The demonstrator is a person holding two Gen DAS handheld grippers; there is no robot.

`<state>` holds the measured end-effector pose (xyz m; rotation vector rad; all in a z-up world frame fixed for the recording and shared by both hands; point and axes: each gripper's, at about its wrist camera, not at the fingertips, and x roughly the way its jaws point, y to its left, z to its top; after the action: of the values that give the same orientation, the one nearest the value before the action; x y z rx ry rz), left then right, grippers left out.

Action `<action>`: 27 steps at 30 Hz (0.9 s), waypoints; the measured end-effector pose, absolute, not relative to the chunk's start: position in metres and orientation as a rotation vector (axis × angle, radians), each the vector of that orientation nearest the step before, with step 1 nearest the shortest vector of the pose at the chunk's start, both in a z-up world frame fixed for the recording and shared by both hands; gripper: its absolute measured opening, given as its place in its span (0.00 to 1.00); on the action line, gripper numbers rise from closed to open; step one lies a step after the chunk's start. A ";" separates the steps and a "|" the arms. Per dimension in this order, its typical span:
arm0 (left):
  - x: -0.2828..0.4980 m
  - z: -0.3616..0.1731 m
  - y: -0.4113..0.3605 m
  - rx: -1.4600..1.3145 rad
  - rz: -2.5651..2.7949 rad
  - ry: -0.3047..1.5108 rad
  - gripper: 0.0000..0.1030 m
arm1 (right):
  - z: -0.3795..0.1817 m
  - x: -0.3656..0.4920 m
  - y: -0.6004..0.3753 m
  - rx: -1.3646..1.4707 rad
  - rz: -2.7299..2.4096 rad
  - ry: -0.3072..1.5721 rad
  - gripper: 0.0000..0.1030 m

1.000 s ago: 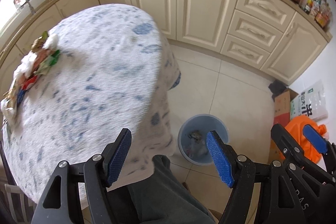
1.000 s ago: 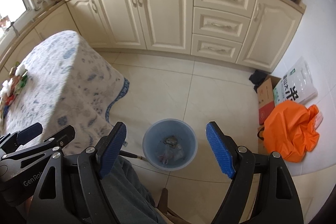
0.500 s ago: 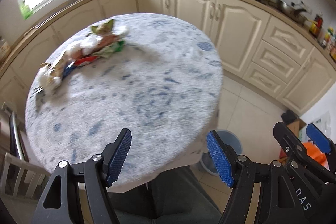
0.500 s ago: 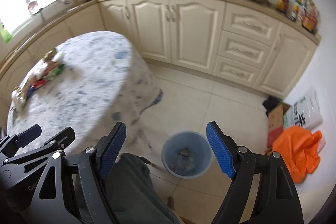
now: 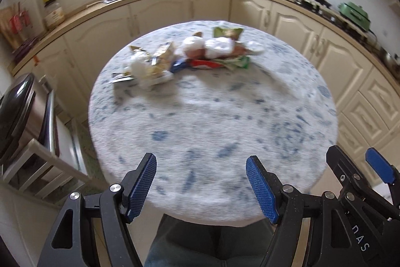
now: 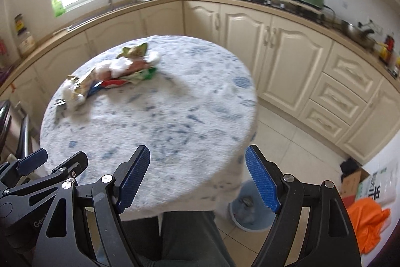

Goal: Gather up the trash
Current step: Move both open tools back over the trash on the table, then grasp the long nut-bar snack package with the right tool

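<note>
The left tool (image 5: pixel 201 170) hung above the near edge of the round bench (image 5: pixel 225 121), its blue-padded jaws spread apart with nothing between them but the blue-and-white patterned cloth below. The right tool (image 6: pixel 197 164) hovered just beside it, over the same near edge and likewise released and empty; part of its frame showed at the lower right of the left wrist view, and the left one's frame showed at the lower left of the right wrist view. The trash (image 5: pixel 185 59) lay in a loose heap on the far half of the bench, well apart from both tools: crumpled white tissues (image 5: pixel 217 46), a green wrapper (image 5: pixel 227 32) at the back, a red and green packet (image 5: pixel 220 63) at the front, and yellowish wrappers (image 5: pixel 160 61) with more white paper toward the left end. In the right wrist view the same heap (image 6: pixel 112 73) sat toward the far left of the bench top. A pale blue waste bin (image 6: pixel 250 214) stood on the tiled floor at the right side of the bench, partly hidden by the cloth's hanging edge and the right tool's finger, with some scraps already inside. The person's dark trousers (image 6: pixel 190 237) showed under the near edge. An orange bag (image 6: pixel 367 222) lay on the floor at the far right, next to a cardboard box (image 6: pixel 352 182).
</note>
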<state>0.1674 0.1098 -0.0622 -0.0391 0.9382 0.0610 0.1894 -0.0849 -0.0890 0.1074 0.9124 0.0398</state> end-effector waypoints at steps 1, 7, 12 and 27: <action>0.170 -0.063 0.115 -0.046 0.074 0.941 0.68 | -0.090 0.194 -0.077 0.102 0.057 0.916 0.78; 0.190 -0.067 0.150 -0.088 0.144 0.969 0.68 | -0.095 0.219 -0.041 0.076 0.136 0.943 0.78; 0.214 -0.077 0.176 -0.121 0.186 0.997 0.68 | -0.103 0.243 -0.013 0.064 0.192 0.977 0.79; 0.312 -0.107 0.273 -0.261 0.268 1.080 0.68 | -0.126 0.342 0.076 0.042 0.355 1.093 0.82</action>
<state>0.3120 0.2728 -0.1068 -0.2611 1.0803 0.2681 0.3421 0.0764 -0.1264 0.0416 1.0932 0.3550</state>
